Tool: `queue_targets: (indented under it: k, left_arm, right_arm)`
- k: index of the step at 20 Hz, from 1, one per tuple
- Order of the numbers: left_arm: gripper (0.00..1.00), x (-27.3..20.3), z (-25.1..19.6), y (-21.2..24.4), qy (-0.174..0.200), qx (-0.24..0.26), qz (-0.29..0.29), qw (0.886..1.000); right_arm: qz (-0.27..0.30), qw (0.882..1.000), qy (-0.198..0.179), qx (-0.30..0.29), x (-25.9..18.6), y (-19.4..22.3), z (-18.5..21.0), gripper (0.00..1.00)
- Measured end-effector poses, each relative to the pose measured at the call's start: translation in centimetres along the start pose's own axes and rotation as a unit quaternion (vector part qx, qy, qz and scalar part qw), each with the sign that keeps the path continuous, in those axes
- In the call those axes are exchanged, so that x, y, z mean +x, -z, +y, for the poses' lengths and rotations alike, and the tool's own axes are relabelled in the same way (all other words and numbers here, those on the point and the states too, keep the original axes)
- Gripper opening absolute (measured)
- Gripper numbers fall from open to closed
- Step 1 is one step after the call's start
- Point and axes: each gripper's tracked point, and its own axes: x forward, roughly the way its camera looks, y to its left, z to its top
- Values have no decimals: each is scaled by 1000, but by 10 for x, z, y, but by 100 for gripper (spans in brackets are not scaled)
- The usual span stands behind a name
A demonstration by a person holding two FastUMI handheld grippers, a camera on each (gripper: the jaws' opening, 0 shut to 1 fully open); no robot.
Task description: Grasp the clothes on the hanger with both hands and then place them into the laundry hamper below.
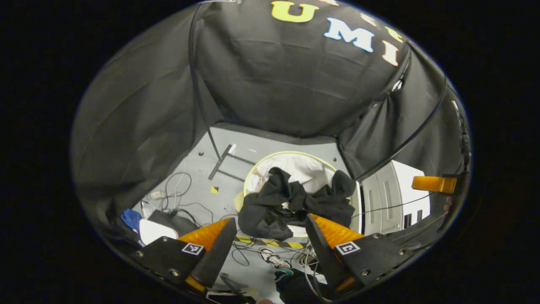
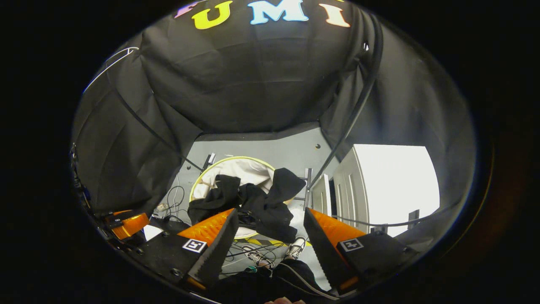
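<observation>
Black clothes (image 1: pixel 291 202) lie draped over near rim of laundry hamper (image 1: pixel 295 155), partly hanging outside. Your left gripper (image 1: pixel 270 236) and right gripper (image 2: pixel 268 230): jaws wide, empty, above. Fabric looks soft, light, floppy; pinch bunched folds at overhanging edge, tuck inward.
</observation>
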Motion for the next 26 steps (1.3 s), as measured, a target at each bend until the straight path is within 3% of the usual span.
queue_targets:
  k: [2, 3, 5, 6, 7, 11, 16, 19, 22, 26]
  left_arm:
    - [96, -20, -23, -23, 4, 12, -33, 999]
    - [96, -35, -38, -35, 8, 10, -50, 999]
    - [96, -68, -71, -63, 16, 9, -95, 995]
    - [96, -83, -89, -82, 16, 16, -119, 993]
    - [96, -99, -104, -98, 13, 25, -146, 989]
    - [96, -179, -162, -183, 1, 58, -280, 958]
    - [96, -253, -198, -276, -3, 63, -394, 917]
    - [96, -281, -205, -301, 3, 46, -453, 890]
    - [96, -306, -211, -321, 9, 35, -489, 871]
    - [96, -343, -210, -327, 11, 29, -507, 861]
  right_arm:
    - [-18, 1000, -1, 12, -14, -8, -9, 94]
    - [-40, 999, -2, 25, -23, -18, -14, 99]
    - [-83, 995, -6, 52, -39, -42, -21, 99]
    - [-104, 993, -8, 57, -46, -53, -27, 94]
    - [-128, 990, -6, 55, -54, -66, -35, 99]
    - [-252, 967, -6, 30, -105, -130, -57, 98]
    - [-389, 921, -22, 1, -194, -188, -74, 93]
    - [-445, 895, -25, -24, -234, -204, -82, 92]
    - [-462, 885, -30, -48, -263, -205, -74, 92]
    - [-485, 872, -38, -51, -292, -199, -69, 94]
